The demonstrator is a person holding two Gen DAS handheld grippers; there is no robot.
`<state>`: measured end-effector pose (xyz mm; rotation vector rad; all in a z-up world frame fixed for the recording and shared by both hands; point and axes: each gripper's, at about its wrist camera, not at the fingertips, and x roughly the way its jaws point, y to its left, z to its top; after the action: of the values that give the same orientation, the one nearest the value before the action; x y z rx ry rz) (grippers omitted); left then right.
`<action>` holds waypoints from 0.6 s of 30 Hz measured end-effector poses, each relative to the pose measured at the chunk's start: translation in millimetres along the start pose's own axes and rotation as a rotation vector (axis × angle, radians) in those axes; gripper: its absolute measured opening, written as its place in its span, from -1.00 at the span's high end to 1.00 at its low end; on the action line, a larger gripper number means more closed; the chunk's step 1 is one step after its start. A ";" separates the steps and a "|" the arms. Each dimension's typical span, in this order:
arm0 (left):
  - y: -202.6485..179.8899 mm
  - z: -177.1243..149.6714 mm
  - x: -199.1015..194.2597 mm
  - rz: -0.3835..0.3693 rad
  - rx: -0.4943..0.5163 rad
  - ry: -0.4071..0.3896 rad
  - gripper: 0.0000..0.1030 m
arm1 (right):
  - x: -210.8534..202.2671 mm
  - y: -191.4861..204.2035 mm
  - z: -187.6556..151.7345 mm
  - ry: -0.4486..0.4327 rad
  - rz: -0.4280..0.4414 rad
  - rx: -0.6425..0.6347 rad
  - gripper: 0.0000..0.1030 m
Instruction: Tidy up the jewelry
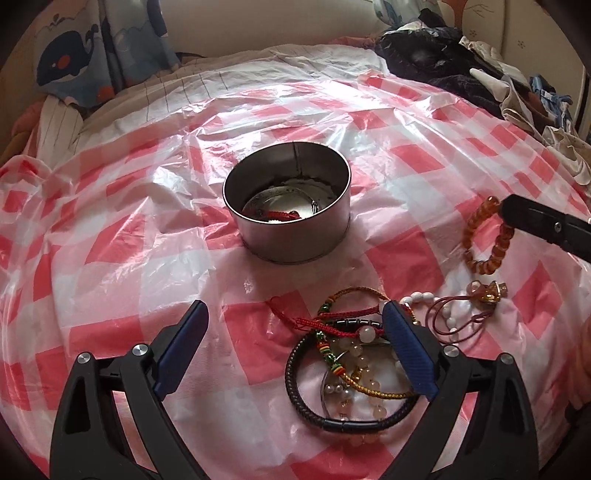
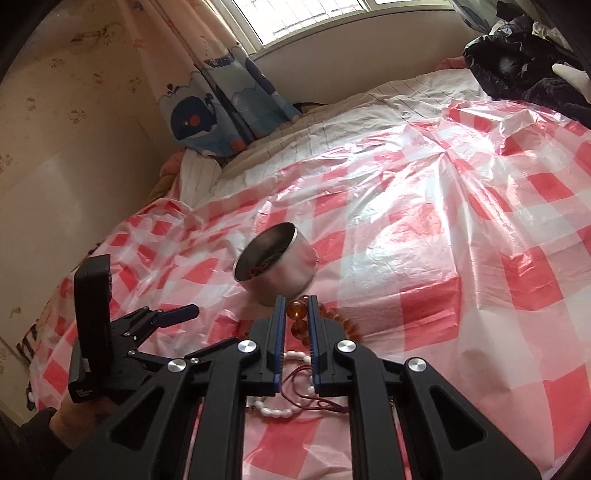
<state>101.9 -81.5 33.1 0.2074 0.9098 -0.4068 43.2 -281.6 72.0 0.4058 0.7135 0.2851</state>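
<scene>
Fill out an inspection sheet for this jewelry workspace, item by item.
Surface: red-and-white checked plastic sheet, wrinkled, spread over a bed.
Job's things: round metal tin, open, with a red cord and a metal piece inside; tangled pile of bracelets; white bead string; amber bead bracelet.
Clutter: dark clothes heap at the far edge.
Grippers: left gripper open over the pile; right gripper shut on the amber bead bracelet.
Cables: nothing seen.
Surroundings: whale-print curtain, window, wall.
</scene>
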 end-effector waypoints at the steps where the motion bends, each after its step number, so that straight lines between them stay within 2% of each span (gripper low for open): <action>1: -2.8 0.4 6.4 0.012 0.007 0.011 -0.79 | -0.8 -1.3 1.9 -0.005 0.006 0.007 0.76; 4: -5.4 0.1 13.2 0.023 0.007 0.010 -0.82 | -3.7 -2.0 7.0 -0.013 0.008 -0.003 0.76; 5: -4.5 -0.7 13.0 0.012 -0.001 0.004 -0.75 | -2.3 -2.5 8.6 -0.004 -0.005 -0.011 0.76; 6: -3.4 -1.7 12.6 -0.002 -0.010 0.000 -0.58 | 1.1 -3.7 10.3 0.015 -0.034 -0.021 0.75; 7: -0.6 -2.4 13.3 -0.035 -0.036 0.008 -0.16 | 4.8 -5.5 11.2 0.035 -0.061 -0.027 0.74; 8: 2.8 -2.9 14.1 -0.068 -0.065 0.016 0.21 | 8.1 -8.5 11.6 0.053 -0.097 -0.031 0.60; 9: 6.1 -3.4 14.0 -0.094 -0.088 0.017 0.39 | 10.9 -10.8 11.1 0.064 -0.134 -0.032 0.45; 10: 8.2 -3.8 12.8 -0.108 -0.098 0.013 0.59 | 13.2 -13.2 9.7 0.075 -0.157 -0.032 0.19; 12: 9.8 -3.2 8.4 -0.130 -0.099 0.000 0.70 | 18.4 -14.7 6.6 0.099 -0.159 -0.032 0.11; 15: 11.8 0.6 -2.0 -0.159 -0.113 -0.022 0.76 | 29.9 -10.3 0.8 0.149 -0.176 -0.064 -0.19; 18: 16.5 5.2 -15.8 -0.185 -0.129 -0.054 0.83 | 44.3 -7.9 -4.7 0.207 -0.186 -0.083 -0.23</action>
<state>104.1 -64.4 48.9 -0.0067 0.9021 -0.5208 73.0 -270.3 39.8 0.2309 0.9330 0.1816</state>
